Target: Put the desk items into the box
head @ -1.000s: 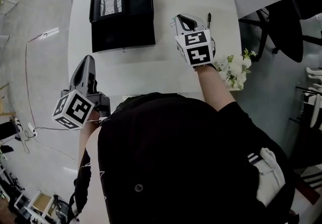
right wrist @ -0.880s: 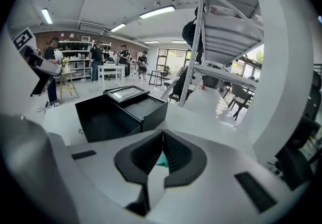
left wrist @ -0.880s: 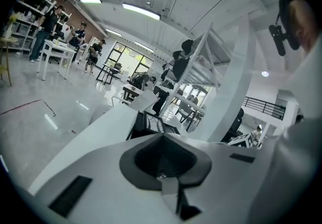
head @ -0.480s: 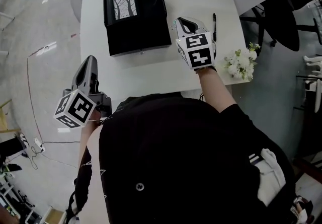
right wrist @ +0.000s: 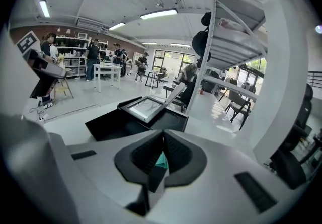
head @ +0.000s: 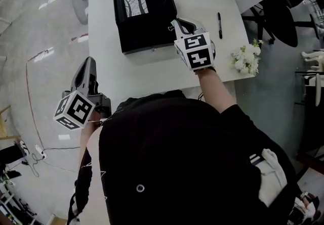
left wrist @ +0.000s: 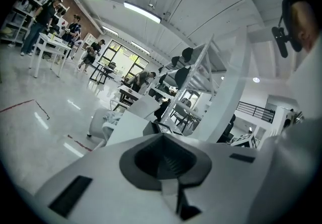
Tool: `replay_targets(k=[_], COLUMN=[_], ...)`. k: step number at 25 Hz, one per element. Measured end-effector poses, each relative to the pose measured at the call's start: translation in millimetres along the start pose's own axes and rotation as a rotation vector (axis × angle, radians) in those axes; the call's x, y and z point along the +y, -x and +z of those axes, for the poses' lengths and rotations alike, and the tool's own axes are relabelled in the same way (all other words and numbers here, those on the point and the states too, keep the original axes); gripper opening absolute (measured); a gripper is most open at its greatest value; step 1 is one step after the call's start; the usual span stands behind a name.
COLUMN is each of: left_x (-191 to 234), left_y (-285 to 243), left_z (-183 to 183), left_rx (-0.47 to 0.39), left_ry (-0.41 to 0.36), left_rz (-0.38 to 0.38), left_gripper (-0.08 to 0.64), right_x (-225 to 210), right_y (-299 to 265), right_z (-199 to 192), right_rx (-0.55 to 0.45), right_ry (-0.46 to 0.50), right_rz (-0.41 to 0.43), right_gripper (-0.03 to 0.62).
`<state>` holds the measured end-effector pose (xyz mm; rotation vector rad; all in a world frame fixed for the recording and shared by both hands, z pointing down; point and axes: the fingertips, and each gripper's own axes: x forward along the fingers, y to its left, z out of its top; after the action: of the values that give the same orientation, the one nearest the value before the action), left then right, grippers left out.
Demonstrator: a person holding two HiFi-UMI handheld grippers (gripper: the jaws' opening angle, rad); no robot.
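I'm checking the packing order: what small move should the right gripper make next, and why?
Probably ease the right gripper a little farther over the black box, then open it. Its jaws seem to be closed on a thin teal item that I can't identify. Its tip has only reached the box's right edge, and letting go there might drop the item on the table.

Bright ceiling strip lights [left wrist: 143, 12], floor [head: 45, 54] glare, heavy fisheye edge distortion.

No legible text; coded square markers only, on left hand-held gripper [head: 89, 63] (8 o'clock) and right hand-held gripper [head: 178, 21] (1 o'clock).
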<state>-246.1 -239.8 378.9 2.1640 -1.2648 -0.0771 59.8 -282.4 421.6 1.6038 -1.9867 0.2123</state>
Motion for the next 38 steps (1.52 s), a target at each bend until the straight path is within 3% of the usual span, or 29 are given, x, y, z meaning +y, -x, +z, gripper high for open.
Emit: replay_targets(k=[21,38], left_x=[75,65], left_y=[75,91], left_z=[24,11], left_rx=[-0.129,-0.169], left_ry=[0.081,0.130], left_rz=[0.119,0.246], left_gripper=[0.011,0.011], right_x=[99,98], right_y=[-32,-55], right_z=[44,19], right_rx=[0.003,0.089], right_ry=[0.107,0.151], right_rz=[0.119,0.239], right_gripper=[0.009,0.011])
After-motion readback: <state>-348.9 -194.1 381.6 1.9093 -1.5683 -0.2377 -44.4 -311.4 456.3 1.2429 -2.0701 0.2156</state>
